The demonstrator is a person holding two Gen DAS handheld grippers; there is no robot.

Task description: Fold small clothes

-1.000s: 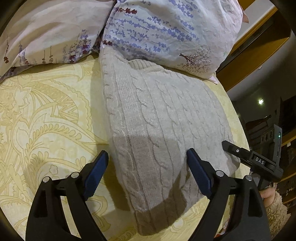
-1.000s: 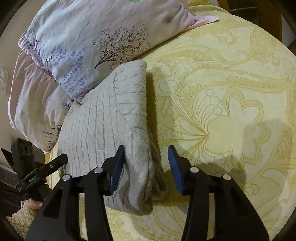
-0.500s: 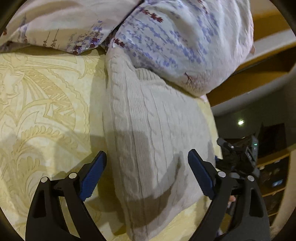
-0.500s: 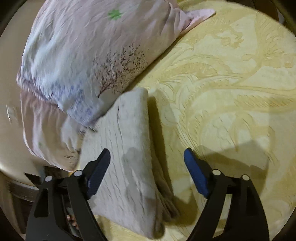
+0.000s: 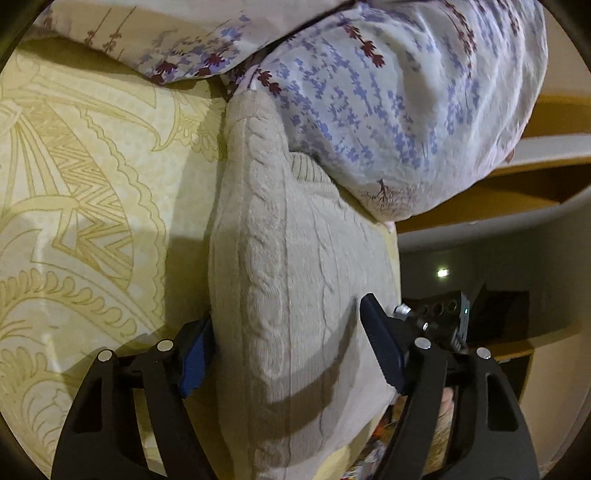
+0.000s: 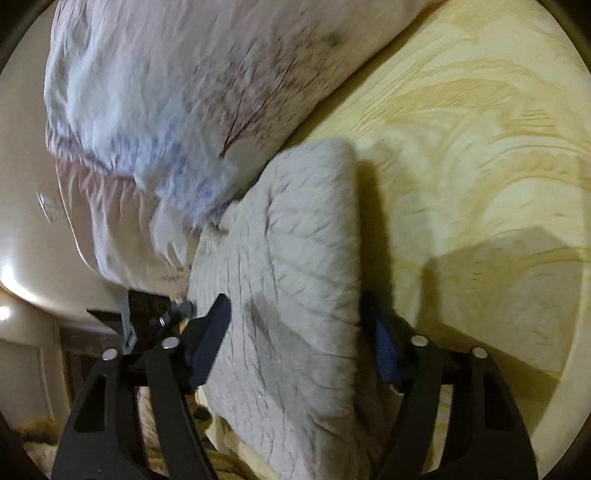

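Observation:
A folded beige cable-knit sweater (image 5: 295, 280) lies on the yellow patterned bedspread (image 5: 85, 206), its far end tucked under a floral pillow (image 5: 399, 110). My left gripper (image 5: 288, 350) is open, its blue-padded jaws straddling the sweater's near end, one at each side. In the right wrist view the same sweater (image 6: 291, 266) sits between the wide-open jaws of my right gripper (image 6: 299, 339). The right gripper's right pad is partly hidden behind the sweater's edge. Each view shows the other gripper at the sweater's far side.
A second floral pillow (image 5: 155, 33) lies at the back left. The bed's edge runs just right of the sweater, with wooden furniture (image 5: 535, 177) and a dark room beyond. Open bedspread (image 6: 480, 147) spreads right of the sweater in the right wrist view.
My right gripper has opened from a narrow gap on the sweater's folded edge to a wide straddle. Both grippers have moved lower and closer onto the sweater. The sweater has stayed in place.

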